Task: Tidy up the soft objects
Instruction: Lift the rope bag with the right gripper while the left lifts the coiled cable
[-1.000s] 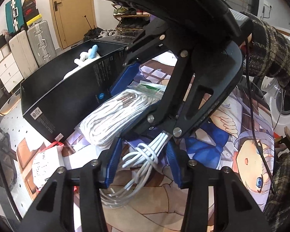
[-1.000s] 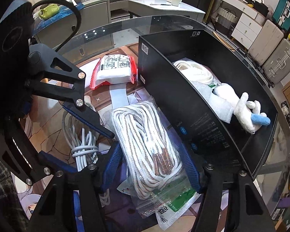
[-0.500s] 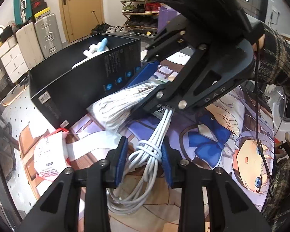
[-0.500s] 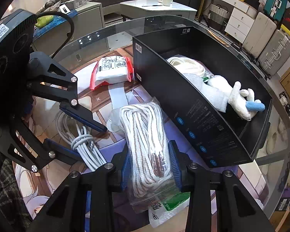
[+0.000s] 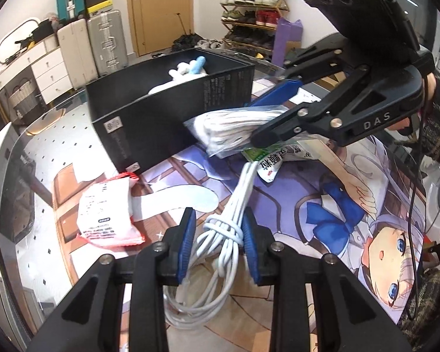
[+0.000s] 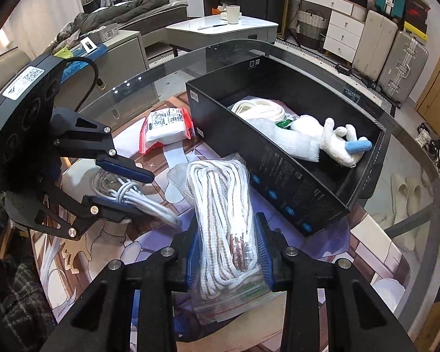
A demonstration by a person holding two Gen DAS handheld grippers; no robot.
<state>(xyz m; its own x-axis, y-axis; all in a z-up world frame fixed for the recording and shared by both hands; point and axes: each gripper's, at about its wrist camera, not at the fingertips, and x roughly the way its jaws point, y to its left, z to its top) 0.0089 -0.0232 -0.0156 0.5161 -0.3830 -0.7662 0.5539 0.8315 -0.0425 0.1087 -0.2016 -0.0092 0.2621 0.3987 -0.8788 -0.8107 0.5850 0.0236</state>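
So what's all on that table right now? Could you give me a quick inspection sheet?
Surface: glass table under a printed cartoon mat.
Job's things: black box holding a plush toy and a white rope; red-edged packet on the mat.
Clutter: nothing seen.
Grippers: left gripper closing on a white cable bundle; right gripper clamped on a bagged striped rope.
Cables: black lead on the left gripper.
Surroundings: suitcases, shoe rack, door.
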